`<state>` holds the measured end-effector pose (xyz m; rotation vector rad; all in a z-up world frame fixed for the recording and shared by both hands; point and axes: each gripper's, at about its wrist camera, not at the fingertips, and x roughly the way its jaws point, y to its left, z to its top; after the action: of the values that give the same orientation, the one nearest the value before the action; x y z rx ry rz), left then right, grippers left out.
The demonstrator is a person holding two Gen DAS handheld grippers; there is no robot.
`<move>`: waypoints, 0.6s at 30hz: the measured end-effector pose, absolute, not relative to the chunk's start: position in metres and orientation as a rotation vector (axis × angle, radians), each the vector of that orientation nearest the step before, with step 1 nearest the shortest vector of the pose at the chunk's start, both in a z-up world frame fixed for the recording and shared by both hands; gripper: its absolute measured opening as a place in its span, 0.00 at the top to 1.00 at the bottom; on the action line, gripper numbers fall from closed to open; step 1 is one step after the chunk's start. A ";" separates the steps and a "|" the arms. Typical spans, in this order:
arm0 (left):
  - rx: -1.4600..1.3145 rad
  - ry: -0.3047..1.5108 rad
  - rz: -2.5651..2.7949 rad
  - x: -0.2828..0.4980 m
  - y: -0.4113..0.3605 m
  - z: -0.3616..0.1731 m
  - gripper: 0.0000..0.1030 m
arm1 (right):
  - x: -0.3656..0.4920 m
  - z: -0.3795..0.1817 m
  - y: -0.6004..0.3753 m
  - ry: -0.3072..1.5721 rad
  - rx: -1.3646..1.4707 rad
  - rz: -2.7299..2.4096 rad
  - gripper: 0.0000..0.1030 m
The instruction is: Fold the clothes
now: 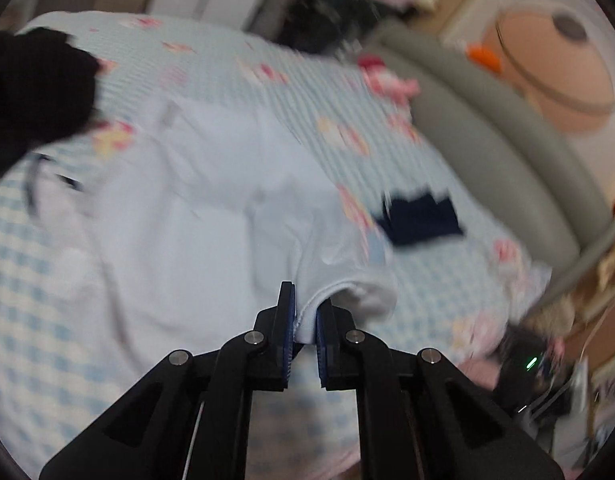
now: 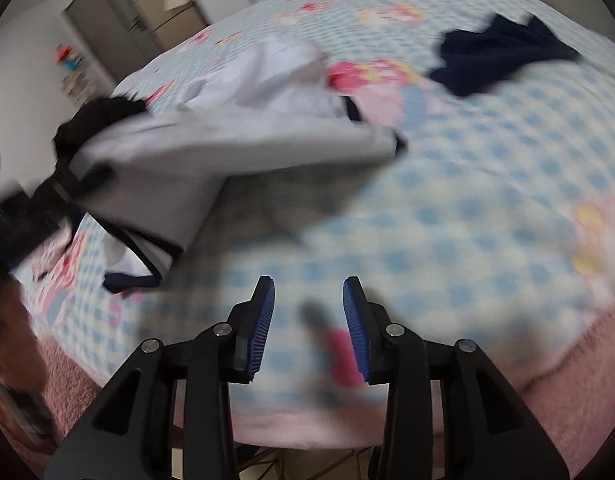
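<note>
- The left gripper is pinching the near edge of a white shirt between its blue pads (the cloth bunches up right there).
- The right gripper is open over the bed, with nothing between its fingers.
- The white shirt lies spread on the blue checked bed cover, and in the right wrist view it is lifted at the left side.
- Farther off to the right, a dark blue cloth lies on the bed, apart from the shirt.
</note>
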<state>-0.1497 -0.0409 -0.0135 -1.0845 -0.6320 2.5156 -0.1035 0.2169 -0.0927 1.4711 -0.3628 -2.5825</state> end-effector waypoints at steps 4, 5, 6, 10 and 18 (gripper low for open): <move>-0.979 -0.893 2.718 -0.122 -0.148 -0.003 0.91 | -0.117 -0.084 0.171 -0.250 1.431 -2.494 0.57; -0.965 -0.960 2.752 -0.113 -0.175 -0.005 0.91 | -0.121 -0.083 0.158 -0.223 1.428 -2.466 0.56; -0.964 -1.023 2.771 -0.103 -0.199 -0.009 0.91 | -0.124 -0.082 0.145 -0.199 1.425 -2.439 0.56; -1.005 -1.141 2.808 -0.063 -0.248 -0.030 0.93 | -0.136 -0.087 0.091 -0.170 1.414 -2.298 0.55; -1.014 -1.270 2.778 -0.022 -0.288 -0.057 0.93 | -0.153 -0.107 0.003 -0.295 1.411 -2.113 0.37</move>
<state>-0.0221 -0.2877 -0.0569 -1.0144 -1.2702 2.7777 -0.1531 0.0031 -0.1071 1.4107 -0.2950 -2.1134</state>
